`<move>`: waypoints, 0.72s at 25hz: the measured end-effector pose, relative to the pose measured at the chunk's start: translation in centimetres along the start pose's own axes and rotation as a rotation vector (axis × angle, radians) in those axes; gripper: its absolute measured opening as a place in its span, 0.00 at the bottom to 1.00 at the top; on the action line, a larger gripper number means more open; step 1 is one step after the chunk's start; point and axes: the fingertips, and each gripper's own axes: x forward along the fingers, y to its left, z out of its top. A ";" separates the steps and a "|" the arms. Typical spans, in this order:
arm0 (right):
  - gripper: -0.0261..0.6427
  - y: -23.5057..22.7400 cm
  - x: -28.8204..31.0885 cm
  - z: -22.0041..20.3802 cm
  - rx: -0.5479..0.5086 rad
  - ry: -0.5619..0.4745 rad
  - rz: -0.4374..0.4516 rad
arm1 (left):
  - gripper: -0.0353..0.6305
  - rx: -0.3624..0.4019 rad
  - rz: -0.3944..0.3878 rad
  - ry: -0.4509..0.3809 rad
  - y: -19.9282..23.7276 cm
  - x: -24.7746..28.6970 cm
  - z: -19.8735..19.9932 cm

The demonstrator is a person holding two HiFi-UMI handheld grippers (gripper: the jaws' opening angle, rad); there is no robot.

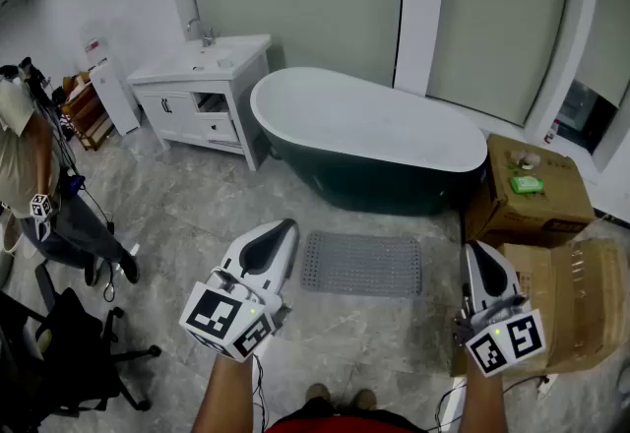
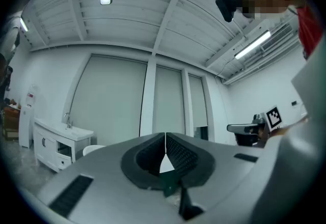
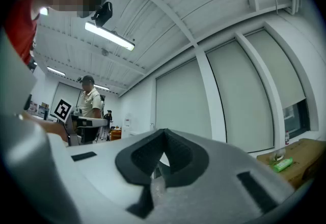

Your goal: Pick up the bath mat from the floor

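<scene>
The grey bath mat (image 1: 361, 264) lies flat on the tiled floor in front of the bathtub (image 1: 374, 141), seen only in the head view. My left gripper (image 1: 285, 227) is held up above the floor just left of the mat, jaws shut with nothing between them. My right gripper (image 1: 476, 252) hangs to the mat's right, also shut and empty. In the left gripper view the left gripper (image 2: 165, 139) points roughly level at the far wall. The right gripper (image 3: 163, 134) shows the same closed tips in its own view. Neither gripper touches the mat.
A white vanity with sink (image 1: 202, 92) stands at the back left. Cardboard boxes (image 1: 532, 190) sit right of the tub and beside my right gripper. A person (image 1: 25, 175) stands at the left edge next to a black chair (image 1: 69, 347). My shoes (image 1: 340, 397) show at the bottom.
</scene>
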 end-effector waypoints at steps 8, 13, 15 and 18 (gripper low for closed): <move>0.04 1.1 0.3 0.3 0.009 -0.028 -0.004 | 0.08 -0.003 0.001 -0.011 1.4 -0.6 -0.2; 0.04 1.9 0.5 0.7 -0.001 -0.030 -0.016 | 0.08 -0.014 0.001 -0.022 2.6 -1.5 -0.2; 0.04 2.4 0.5 0.7 -0.008 -0.023 -0.023 | 0.08 -0.019 0.001 -0.024 3.2 -2.1 -0.3; 0.04 3.3 0.6 0.3 -0.020 -0.004 -0.034 | 0.08 -0.030 0.001 -0.029 4.5 -2.8 -0.7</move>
